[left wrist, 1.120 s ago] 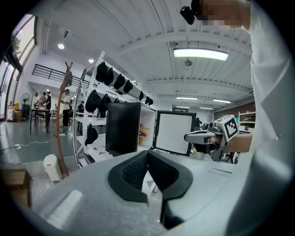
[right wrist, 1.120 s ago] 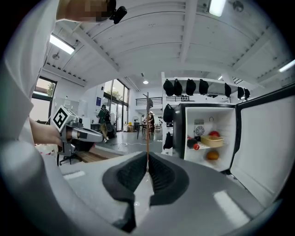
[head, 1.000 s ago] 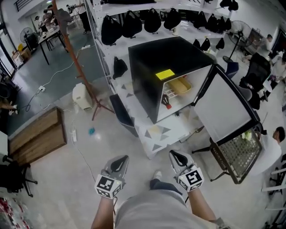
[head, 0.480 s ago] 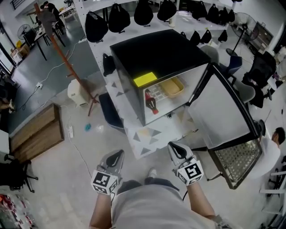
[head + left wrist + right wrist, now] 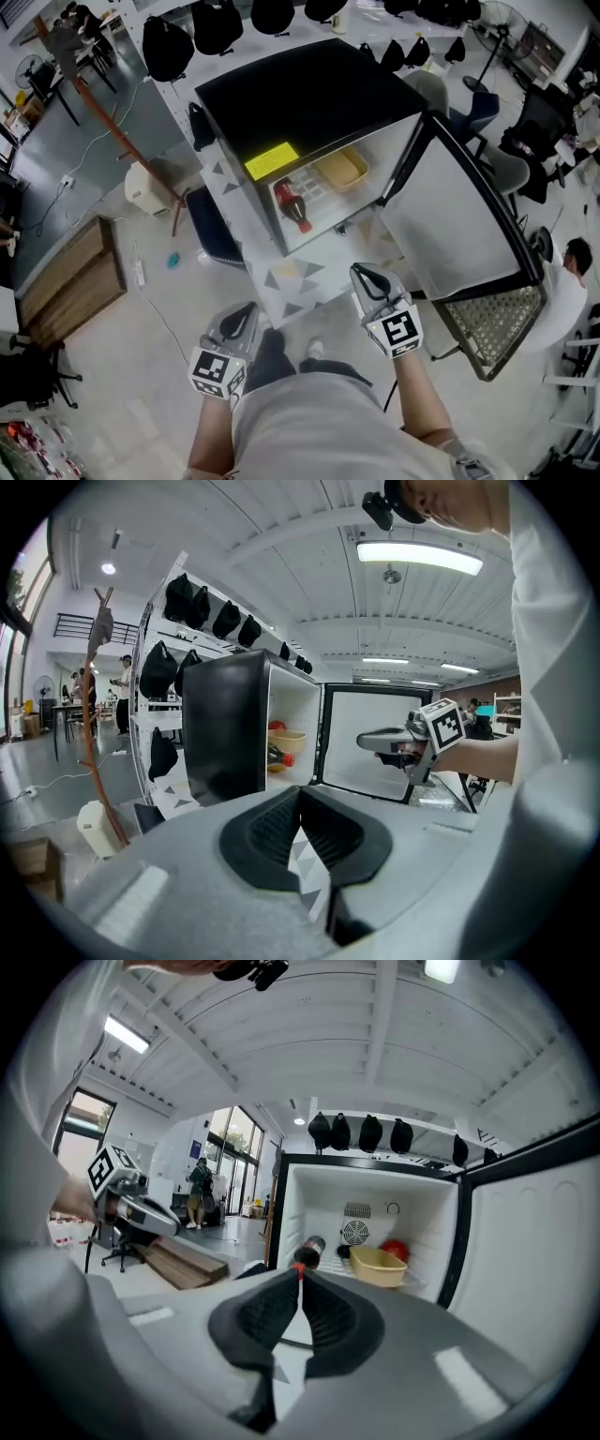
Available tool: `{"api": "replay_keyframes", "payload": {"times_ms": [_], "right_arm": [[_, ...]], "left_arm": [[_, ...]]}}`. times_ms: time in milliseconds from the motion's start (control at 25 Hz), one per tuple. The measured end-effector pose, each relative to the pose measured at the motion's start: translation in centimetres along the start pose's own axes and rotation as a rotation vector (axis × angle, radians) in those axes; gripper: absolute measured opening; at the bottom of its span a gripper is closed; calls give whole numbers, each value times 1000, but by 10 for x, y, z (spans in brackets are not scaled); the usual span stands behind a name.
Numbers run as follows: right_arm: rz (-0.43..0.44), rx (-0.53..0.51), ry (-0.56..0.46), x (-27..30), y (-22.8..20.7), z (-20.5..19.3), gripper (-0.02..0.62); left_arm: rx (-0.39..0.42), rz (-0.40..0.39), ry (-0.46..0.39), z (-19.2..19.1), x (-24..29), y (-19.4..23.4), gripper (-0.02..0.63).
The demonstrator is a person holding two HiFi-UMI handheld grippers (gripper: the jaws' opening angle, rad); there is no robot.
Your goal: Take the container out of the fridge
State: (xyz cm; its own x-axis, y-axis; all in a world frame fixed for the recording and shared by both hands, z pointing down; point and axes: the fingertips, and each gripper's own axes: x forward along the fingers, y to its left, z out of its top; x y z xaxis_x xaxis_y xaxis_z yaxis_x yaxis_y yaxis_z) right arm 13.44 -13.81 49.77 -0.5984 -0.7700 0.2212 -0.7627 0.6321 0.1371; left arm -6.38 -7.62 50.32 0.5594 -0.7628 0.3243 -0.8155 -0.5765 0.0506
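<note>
1. The fridge (image 5: 309,103) door (image 5: 459,225) stood open, and the yellow container (image 5: 340,169) sat on its shelf, at 12 o'clock from both claws.
2. The left claw (image 5: 244,317) and right claw (image 5: 364,274) were pressed together, empty, and well apart from the container.
3. Reaching in, gripping and lifting out were all left to do.

Left gripper (image 5: 300,797) jaws together, empty; open fridge (image 5: 225,733) ahead, yellow container (image 5: 287,741) inside; right gripper (image 5: 367,741) at right.
</note>
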Motion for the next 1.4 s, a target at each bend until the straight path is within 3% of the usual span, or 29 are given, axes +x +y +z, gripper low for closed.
{"api": "replay_keyframes", "payload": {"times_ms": [760,1040,1400], "right_arm": [[-88,-203,193,107,-63,-13,17],[-121,-259,218,142,-86,-8,79],[-129,-401,334,181,-109,-19,138]], "left_arm": [[53,-107,63,12,63,73,9],[35,-121,78,6,74,92,9],[-14,-116,67,3,79,110,9]]}}
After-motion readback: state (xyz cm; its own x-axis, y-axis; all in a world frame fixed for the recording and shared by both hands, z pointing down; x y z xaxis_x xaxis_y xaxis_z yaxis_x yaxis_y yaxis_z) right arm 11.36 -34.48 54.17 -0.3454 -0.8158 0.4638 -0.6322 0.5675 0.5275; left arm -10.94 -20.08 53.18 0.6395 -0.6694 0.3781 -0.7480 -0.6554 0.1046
